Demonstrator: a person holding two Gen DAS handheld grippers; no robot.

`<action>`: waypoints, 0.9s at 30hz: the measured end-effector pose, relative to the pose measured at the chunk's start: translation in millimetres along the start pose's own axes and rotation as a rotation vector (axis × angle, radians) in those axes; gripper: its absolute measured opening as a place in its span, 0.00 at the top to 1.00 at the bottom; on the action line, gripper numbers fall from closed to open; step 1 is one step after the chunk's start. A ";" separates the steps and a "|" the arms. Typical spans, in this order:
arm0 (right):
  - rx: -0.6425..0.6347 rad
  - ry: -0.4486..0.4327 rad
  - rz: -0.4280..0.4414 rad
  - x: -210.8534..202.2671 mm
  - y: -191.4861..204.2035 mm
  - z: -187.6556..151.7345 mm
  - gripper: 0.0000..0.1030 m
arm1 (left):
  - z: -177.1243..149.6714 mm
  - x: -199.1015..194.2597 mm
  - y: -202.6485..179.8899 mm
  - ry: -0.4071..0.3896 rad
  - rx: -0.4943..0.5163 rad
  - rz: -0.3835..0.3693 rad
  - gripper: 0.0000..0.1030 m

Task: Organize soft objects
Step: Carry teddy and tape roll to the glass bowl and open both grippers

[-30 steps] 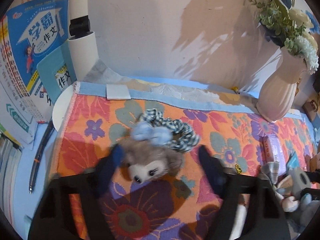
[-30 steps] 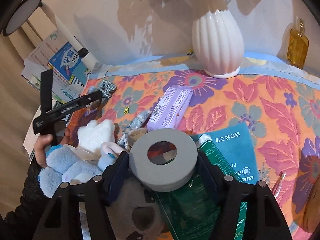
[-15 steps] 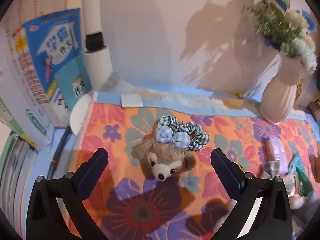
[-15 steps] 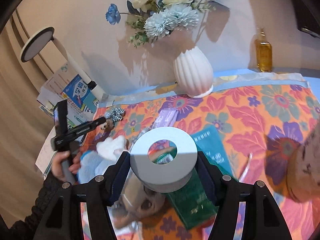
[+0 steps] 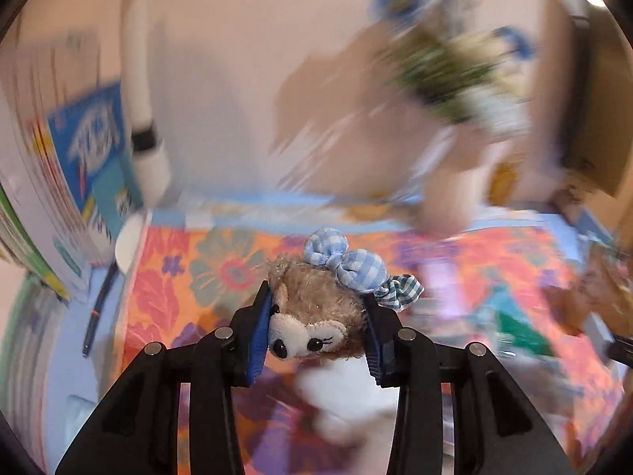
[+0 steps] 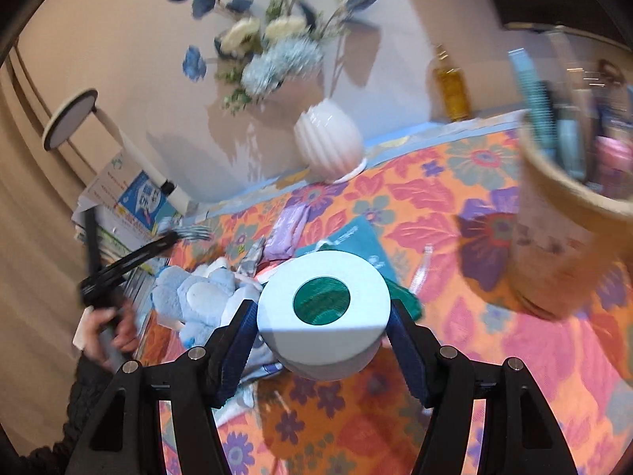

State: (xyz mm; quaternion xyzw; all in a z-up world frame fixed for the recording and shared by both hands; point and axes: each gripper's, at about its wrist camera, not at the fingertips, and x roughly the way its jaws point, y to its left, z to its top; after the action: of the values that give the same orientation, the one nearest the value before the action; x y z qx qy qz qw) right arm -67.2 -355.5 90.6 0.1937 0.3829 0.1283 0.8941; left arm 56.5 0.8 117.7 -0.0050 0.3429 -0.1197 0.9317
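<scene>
No readable text: blue book cover [image 6: 141,200] at the floral cloth's [image 6: 435,198] left edge has white characters, teal packet [image 6: 356,237] has white print, both too blurred to read.

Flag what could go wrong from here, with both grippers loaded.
The left gripper, whose jaws have just been closing, pinches only the bear head; its checked scrunchie dangles and might snag. The right gripper carries a tissue roll close to the tall basket, which it could bump.
</scene>
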 end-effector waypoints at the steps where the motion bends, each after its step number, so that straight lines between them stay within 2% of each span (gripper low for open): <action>1: 0.009 -0.011 -0.013 -7.0 -2.1 -3.3 0.37 | 1.0 -14.4 -11.6 -0.019 0.014 -0.022 0.64; 3: 0.028 -0.033 -0.042 -22.4 -7.6 -10.1 0.37 | 2.6 -47.0 -40.7 -0.057 0.034 -0.081 0.64; 8: 0.088 -0.058 -0.157 -62.5 -30.5 -26.8 0.37 | -10.7 -89.2 -127.8 -0.082 0.104 -0.209 0.64; 13: 0.091 -0.020 -0.266 -91.9 -57.3 -39.7 0.37 | -35.0 -96.9 -231.2 -0.003 0.209 -0.392 0.64; 15: 0.106 -0.017 -0.302 -109.1 -73.4 -42.7 0.37 | -44.7 -94.5 -278.8 0.027 0.283 -0.442 0.64; 18: 0.135 -0.042 -0.363 -142.3 -98.9 -44.8 0.37 | -52.6 -91.2 -331.7 0.054 0.345 -0.521 0.64; 22: 0.202 -0.125 -0.433 -188.4 -135.4 -37.3 0.37 | -54.0 -75.0 -394.2 0.065 0.415 -0.546 0.64; 24: 0.240 -0.175 -0.468 -206.0 -156.2 -30.4 0.37 | -49.0 -59.8 -420.2 0.086 0.405 -0.582 0.64; 27: 0.287 -0.233 -0.469 -212.9 -177.7 -20.3 0.37 | -44.8 -36.8 -447.9 0.076 0.413 -0.551 0.63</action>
State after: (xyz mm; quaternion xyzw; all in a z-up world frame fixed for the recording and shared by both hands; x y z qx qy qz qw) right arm -211.1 -589.3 133.9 0.2380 0.3260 -0.1602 0.9008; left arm -97.6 -422.7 147.8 0.0959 0.3318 -0.4338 0.8322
